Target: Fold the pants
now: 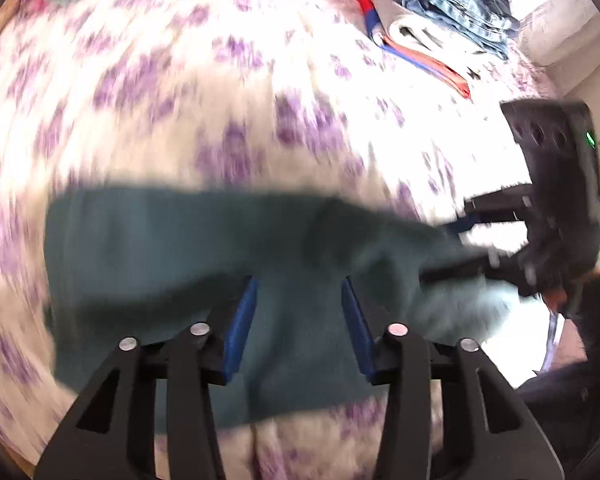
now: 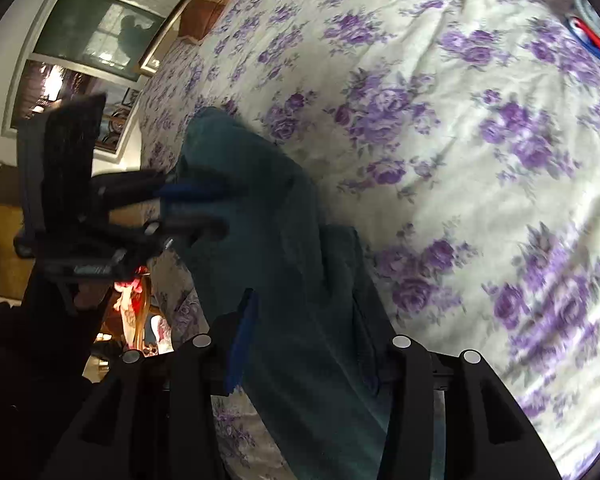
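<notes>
Hovering over a dark teal, soft knit pair of pants (image 1: 188,248) on the bed, both tools are right on the cloth! In the left wrist view the left gripper (image 1: 300,320) has its blue-padded fingers (image 1: 242,320) spread apart with teal fabric showing in the gap, so it looks unclamped, probably lined up to pinch the near edge. Off to the right in that view, the right gripper (image 1: 466,236) comes in sideways at the cloth's right end; motion blur hides whether its jaws have closed, so I cannot tell. From its own camera only the left blue pad (image 2: 242,344) shows clearly, the other side being covered by draped cloth, which looks lifted and bunched there, likely to carry one end over for a fold. The pants lie on the cream bedsheet with purple flowers (image 2: 440,128), toward its near edge, long axis running left to right in the left view, one end pointing at the right gripper. Far right on the bed sits a stack of folded clothes, blue jeans on top (image 1: 452,4), well apart from the work. The fold looks underway, not finished.
</notes>
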